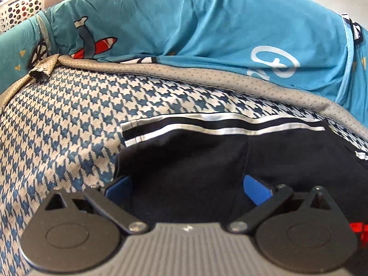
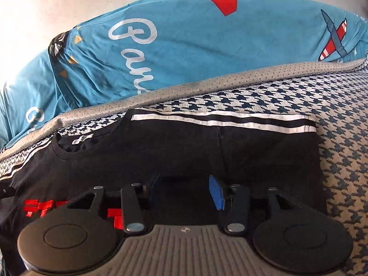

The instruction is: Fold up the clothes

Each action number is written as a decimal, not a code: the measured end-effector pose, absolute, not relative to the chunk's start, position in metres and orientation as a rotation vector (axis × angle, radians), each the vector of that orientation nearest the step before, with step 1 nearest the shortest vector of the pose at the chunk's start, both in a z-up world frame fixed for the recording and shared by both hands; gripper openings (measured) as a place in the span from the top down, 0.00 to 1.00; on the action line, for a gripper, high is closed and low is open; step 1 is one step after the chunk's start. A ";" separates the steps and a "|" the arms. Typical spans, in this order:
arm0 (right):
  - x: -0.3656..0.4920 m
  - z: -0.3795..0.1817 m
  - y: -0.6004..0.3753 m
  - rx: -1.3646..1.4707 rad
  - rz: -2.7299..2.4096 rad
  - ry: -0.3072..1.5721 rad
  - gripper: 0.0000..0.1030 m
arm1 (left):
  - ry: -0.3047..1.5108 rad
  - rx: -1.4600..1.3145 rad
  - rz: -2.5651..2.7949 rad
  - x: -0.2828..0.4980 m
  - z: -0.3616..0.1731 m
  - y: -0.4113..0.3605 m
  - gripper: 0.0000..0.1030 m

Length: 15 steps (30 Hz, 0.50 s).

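Nearby, white perforated basket [image 1: 21,9], contents unclear.

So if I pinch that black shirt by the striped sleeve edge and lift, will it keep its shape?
Probably not. The black shirt lies flat and thin, so it should drape and sag. Its striped sleeve edge looks smooth, so it may slip from a shallow pinch. The textured houndstooth cover might drag on it when pushed.

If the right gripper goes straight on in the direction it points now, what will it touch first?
Most likely the black T-shirt: the right gripper, jaws apart with nothing gripped, points down at its folded part below the white-striped sleeve edge. Depth is hard to judge, but no other thing lies between.
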State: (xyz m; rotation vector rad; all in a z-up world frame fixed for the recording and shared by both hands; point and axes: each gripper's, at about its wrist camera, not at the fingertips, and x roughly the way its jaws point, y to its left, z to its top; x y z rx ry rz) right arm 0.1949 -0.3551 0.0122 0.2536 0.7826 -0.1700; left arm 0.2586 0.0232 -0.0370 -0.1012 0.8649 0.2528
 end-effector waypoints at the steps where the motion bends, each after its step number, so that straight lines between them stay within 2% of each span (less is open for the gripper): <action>1: 0.194 0.012 -0.357 0.254 -0.168 0.782 0.60 | 0.855 -0.095 0.286 0.259 -0.037 0.027 0.00; 2: 0.194 0.012 -0.358 0.251 -0.171 0.785 0.62 | 0.852 -0.110 0.296 0.259 -0.038 0.032 0.00; 5: 0.193 0.013 -0.360 0.211 -0.202 0.794 0.82 | 0.849 -0.147 0.335 0.262 -0.039 0.046 0.00; 6: 0.192 0.013 -0.361 0.199 -0.217 0.795 0.85 | 0.845 -0.134 0.345 0.262 -0.039 0.048 0.00; 15: 0.187 0.014 -0.388 0.218 -0.337 0.806 0.86 | 0.843 -0.114 0.455 0.259 -0.033 0.061 0.00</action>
